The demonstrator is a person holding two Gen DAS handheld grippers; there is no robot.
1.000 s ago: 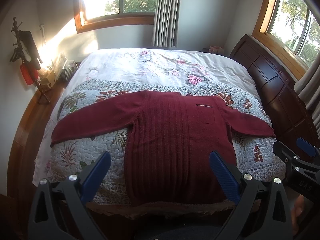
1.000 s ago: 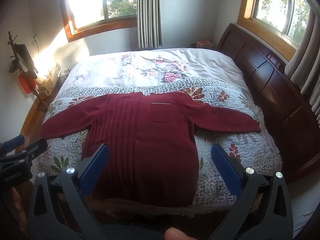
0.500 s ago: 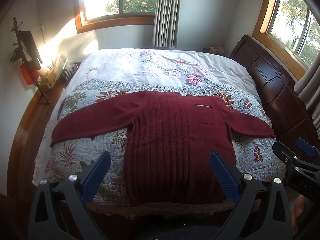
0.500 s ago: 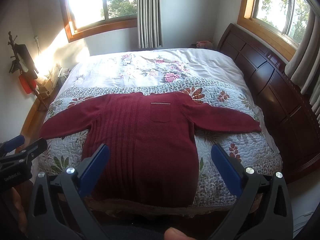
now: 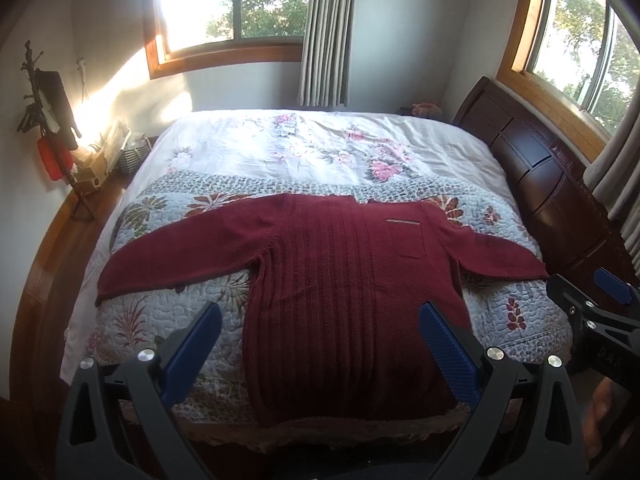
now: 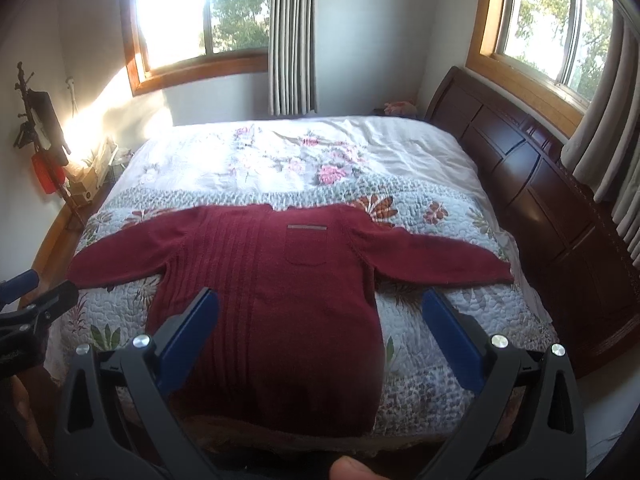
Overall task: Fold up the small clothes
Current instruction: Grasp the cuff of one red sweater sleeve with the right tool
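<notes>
Dark red knit sweater (image 5: pixel 344 296): ribbed front, chest pocket, sleeves spread wide; flat on floral quilted bedspread (image 5: pixel 160 320), hem at its near edge. Left gripper (image 5: pixel 320 332), right gripper (image 6: pixel 320 316): blue-padded fingers spread wide, empty, above sweater's hem.

The sweater's (image 5: pixel 352 300) hem sits behind the left gripper's (image 5: pixel 320 344) pads in the left wrist view, its lowest corners partly covered; the right gripper (image 5: pixel 600 320) is cut off at that picture's right edge, so its jaws cannot be read there; the clutter on the bedside shelf (image 5: pixel 100 160) (boxes, perhaps a basket) is washed out by glare; the small pink thing (image 6: pixel 400 107) by the headboard is too small to identify; a fingertip (image 6: pixel 352 468) is clipped by the bottom edge.
</notes>
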